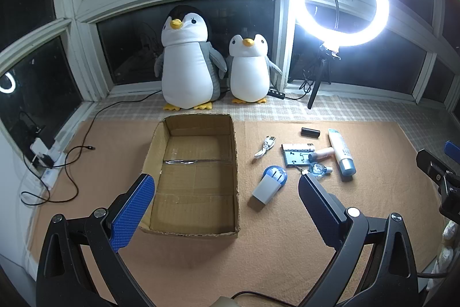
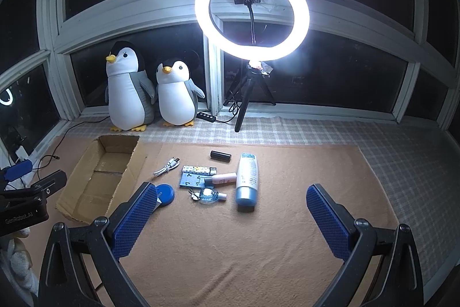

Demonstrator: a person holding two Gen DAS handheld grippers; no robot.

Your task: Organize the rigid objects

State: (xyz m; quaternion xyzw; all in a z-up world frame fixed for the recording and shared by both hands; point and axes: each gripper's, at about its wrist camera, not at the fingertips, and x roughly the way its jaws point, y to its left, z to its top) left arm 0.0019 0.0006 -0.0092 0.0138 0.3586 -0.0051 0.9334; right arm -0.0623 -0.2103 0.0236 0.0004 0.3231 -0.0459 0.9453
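Observation:
An empty cardboard box [image 1: 198,232] [image 2: 74,213] lies open on the orange mat. To its right lie small items: a white cable [image 1: 264,149] [image 2: 166,166], a black cylinder [image 1: 310,132] [image 2: 220,156], a patterned white bar [image 1: 296,147] [image 2: 198,169], a blue flat card [image 1: 296,158] [image 2: 192,180], a pink bottle [image 1: 323,154] [image 2: 224,178], a small clear blue bottle [image 1: 320,169] [image 2: 211,195], a white-and-blue tube [image 1: 342,153] [image 2: 247,177] and a blue disc with a white block [image 1: 270,183] [image 2: 166,193]. My left gripper [image 1: 227,192] hovers open above the box's right wall. My right gripper [image 2: 233,203] stands open just short of the items.
Two plush penguins [image 1: 187,62] [image 2: 129,88] stand by the window behind the box. A lit ring light on a tripod [image 1: 342,2] [image 2: 251,10] stands at the back. Black cables [image 1: 72,163] and a power strip [image 1: 47,160] lie left of the mat.

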